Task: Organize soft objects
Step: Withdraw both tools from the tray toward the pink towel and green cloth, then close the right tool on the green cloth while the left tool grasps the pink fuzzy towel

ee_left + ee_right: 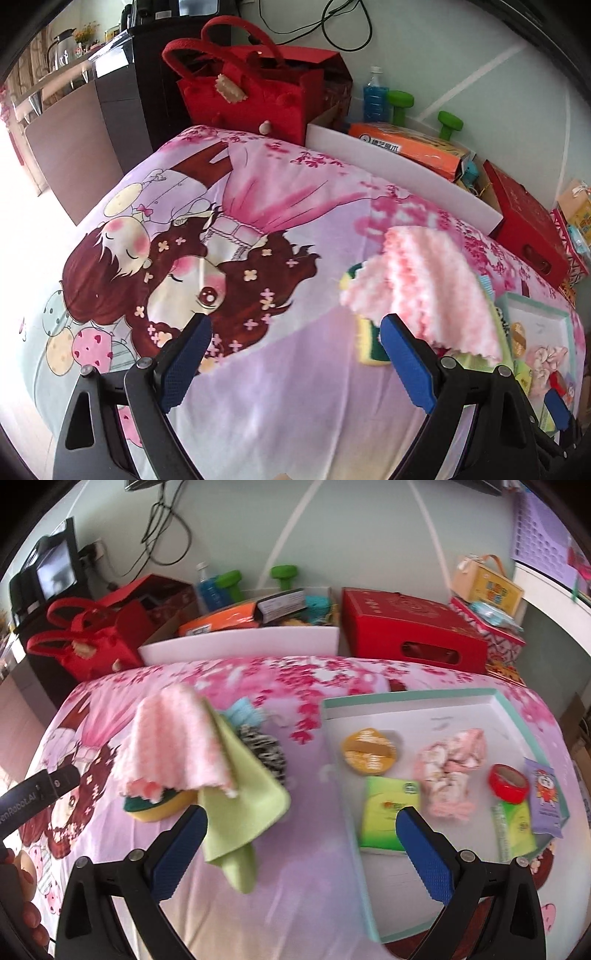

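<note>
1. Several soft items sit heaped at centre-left of the right wrist view: a pink fluffy cloth (173, 738) draped over a green cloth (240, 797), a yellow-and-green sponge (159, 805) beneath them, and a black-and-white scrubber (264, 749) just behind.
2. Judged by its sagging folds, the pink fluffy cloth (424, 280) is light and limp (it would droop from any pinch point); a bunched fold near its scalloped edge looks the surest hold, since a single thin layer may slip.
3. The sponge should compress yet spring back, so a grip across its short sides seems best.
4. Right of the heap lies a shallow teal-rimmed tray (406, 696), already holding a crumpled pink fabric (450, 764), a round yellow pad (369, 755), green packets (391, 812), a red tape roll (508, 781) and a purple packet (546, 805).
5. The right gripper (299, 845) hovers low in the frame with jaws spread wide, holding nothing, its left finger just beside the green cloth.
6. The left gripper (295, 358) is likewise wide apart and empty, poised above the cartoon-print blanket (258, 387) near the heap.
7. Red bags and boxes line the wall at the top of both views.
</note>
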Demonstrator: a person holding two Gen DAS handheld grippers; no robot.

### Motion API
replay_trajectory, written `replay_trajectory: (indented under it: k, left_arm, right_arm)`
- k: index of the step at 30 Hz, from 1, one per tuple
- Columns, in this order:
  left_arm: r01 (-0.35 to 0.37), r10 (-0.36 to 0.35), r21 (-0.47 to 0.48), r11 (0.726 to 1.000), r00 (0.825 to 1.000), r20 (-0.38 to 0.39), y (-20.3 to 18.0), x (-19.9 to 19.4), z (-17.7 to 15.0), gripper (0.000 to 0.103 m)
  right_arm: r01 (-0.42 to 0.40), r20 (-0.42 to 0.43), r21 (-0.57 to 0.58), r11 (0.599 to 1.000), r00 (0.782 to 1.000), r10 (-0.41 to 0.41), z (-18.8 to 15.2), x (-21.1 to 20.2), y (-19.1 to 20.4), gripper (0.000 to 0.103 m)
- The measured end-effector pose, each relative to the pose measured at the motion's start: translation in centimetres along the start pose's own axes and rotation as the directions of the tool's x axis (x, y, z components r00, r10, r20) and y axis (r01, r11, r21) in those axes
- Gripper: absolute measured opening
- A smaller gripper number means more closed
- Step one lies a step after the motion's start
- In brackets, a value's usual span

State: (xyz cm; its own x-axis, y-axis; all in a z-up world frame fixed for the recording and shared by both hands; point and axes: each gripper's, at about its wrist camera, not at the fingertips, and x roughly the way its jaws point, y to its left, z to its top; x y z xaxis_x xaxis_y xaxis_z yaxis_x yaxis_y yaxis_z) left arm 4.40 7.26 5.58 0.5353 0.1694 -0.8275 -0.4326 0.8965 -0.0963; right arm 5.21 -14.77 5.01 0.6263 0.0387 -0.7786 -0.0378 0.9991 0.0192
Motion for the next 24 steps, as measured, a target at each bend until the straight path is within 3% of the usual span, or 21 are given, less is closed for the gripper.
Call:
replay_trajectory:
  k: [6, 14, 18, 24]
  left_arm:
    - [0.052, -0.054, -0.045, 0.998, 0.997, -0.048, 1.9, 1.5, 0.1, 0.093]
    - [0.101, -0.102, -0.059, 0.993, 0.995, -0.016, 2.3, 2.1, 0.3, 0.093]
    - [0.146, -0.145, -0.075, 0.986, 0.989, 0.023, 2.1, 2.0, 0.5, 0.103]
    - [0.247, -0.245, -0.099, 0.964, 0.969, 0.036, 1.5, 2.4, 0.6, 0.103]
  right_arm:
    - [-0.018, -0.015, -0.043, 0.999, 1.0, 0.017, -0.2, 0.9, 2.7, 0.103]
    - [-0.016, -0.035, -0.061, 0.998, 0.999, 0.014, -0.5, 2.1, 3.7, 0.103]
    - [-0.01, -0.035, -0.043, 0.999, 0.999, 0.009, -0.5, 2.3, 3.2, 0.103]
    - [-0.024, -0.042, -0.019, 1.0, 0.999, 0.023, -0.5, 2.8, 2.3, 0.103]
